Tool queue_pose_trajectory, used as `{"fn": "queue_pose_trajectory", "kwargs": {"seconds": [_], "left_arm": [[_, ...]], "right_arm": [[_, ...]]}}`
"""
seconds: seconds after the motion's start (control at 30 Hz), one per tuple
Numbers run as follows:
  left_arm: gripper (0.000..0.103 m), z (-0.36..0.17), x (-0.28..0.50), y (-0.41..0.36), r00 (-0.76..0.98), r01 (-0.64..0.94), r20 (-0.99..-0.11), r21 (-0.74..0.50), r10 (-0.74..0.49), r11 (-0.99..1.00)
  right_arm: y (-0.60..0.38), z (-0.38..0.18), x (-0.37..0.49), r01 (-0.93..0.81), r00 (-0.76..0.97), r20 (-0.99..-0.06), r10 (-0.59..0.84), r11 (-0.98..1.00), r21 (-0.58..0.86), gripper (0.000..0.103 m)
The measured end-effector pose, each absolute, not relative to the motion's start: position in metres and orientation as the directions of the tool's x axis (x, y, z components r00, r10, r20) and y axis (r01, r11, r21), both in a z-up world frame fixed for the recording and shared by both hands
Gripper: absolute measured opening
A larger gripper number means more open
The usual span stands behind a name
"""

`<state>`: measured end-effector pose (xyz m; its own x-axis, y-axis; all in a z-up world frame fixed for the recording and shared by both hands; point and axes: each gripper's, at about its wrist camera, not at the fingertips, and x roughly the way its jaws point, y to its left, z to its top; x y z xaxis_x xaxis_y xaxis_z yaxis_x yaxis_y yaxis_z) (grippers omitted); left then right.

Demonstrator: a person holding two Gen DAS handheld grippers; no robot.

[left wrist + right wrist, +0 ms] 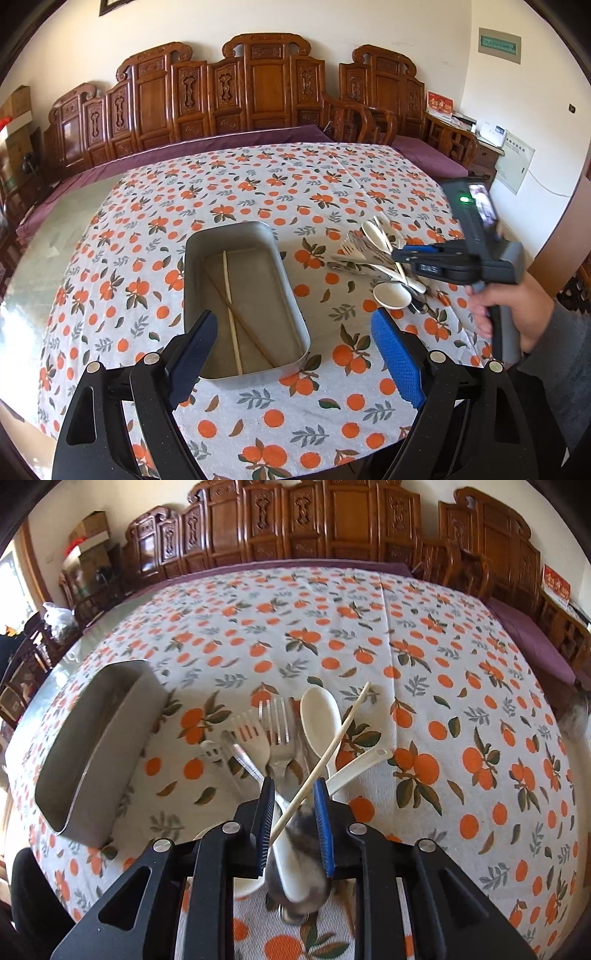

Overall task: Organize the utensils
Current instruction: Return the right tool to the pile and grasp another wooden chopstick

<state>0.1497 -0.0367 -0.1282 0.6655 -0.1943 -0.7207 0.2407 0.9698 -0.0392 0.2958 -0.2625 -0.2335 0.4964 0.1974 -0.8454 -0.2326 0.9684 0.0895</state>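
Task looks early. The rectangular grey metal tray (pixel 245 299) on the orange-print tablecloth (pixel 258 177) holds only two thin sticks so far: a pale chopstick (pixel 232 310) lying lengthwise and a darker brown chopstick (pixel 240 321) crossing it. Everything else sits in a mixed pile of utensils (pixel 384 262) just to the right of the tray: metal forks (pixel 277 727), a cream plastic fork (pixel 251 734), a white ceramic soup spoon (pixel 319 716), a second white spoon (pixel 360 764) and a few more pieces, partly hidden. The right gripper (pixel 291 805) is down over the near end of that pile, jaws narrowed around a pale wooden chopstick (pixel 325 757) that slants up and away from the tray; actual pad contact I cannot tell. The left gripper (pixel 295 350) hovers above the tray's near end, jaws wide, holding nothing. Left to do, judging by the layout: this chopstick plus the forks and spoons, so most of the job.
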Motion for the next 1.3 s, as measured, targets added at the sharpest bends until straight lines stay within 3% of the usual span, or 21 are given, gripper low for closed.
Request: {"fn": "queue_pose_trajectory", "kwargs": {"seconds": [0.23, 0.47, 0.63, 0.9, 0.97, 1.03, 1.3], "left_arm": [[0.081, -0.129, 0.148, -0.042, 0.660, 0.244, -0.728, -0.029, -0.188, 0.969], [0.081, -0.131, 0.148, -0.050, 0.653, 0.252, -0.734, -0.023, -0.187, 0.968], [0.081, -0.133, 0.147, -0.057, 0.649, 0.263, -0.736, -0.021, -0.193, 0.964], [0.081, -0.135, 0.144, -0.063, 0.645, 0.271, -0.738, -0.021, -0.198, 0.962], [0.081, -0.135, 0.145, -0.062, 0.646, 0.268, -0.737, -0.023, -0.197, 0.963], [0.081, -0.135, 0.145, -0.061, 0.646, 0.265, -0.737, -0.026, -0.197, 0.964], [0.081, -0.138, 0.151, -0.050, 0.642, 0.248, -0.738, -0.057, -0.208, 0.967]], "right_arm": [[-0.259, -0.238, 0.316, -0.207, 0.454, -0.880, 0.143, 0.977, 0.051, 0.020], [-0.270, -0.237, 0.315, -0.180, 0.429, -0.897, 0.104, 0.983, 0.027, 0.000], [-0.278, -0.235, 0.306, -0.195, 0.427, -0.896, 0.123, 0.980, 0.042, 0.000], [-0.278, -0.221, 0.310, -0.179, 0.474, -0.854, 0.217, 0.973, 0.147, 0.003], [-0.274, -0.223, 0.316, -0.170, 0.472, -0.852, 0.228, 0.971, 0.166, 0.018], [-0.271, -0.230, 0.324, -0.148, 0.453, -0.859, 0.237, 0.971, 0.189, 0.025], [-0.271, -0.255, 0.346, -0.043, 0.384, -0.882, 0.273, 0.960, 0.278, 0.024]]}}
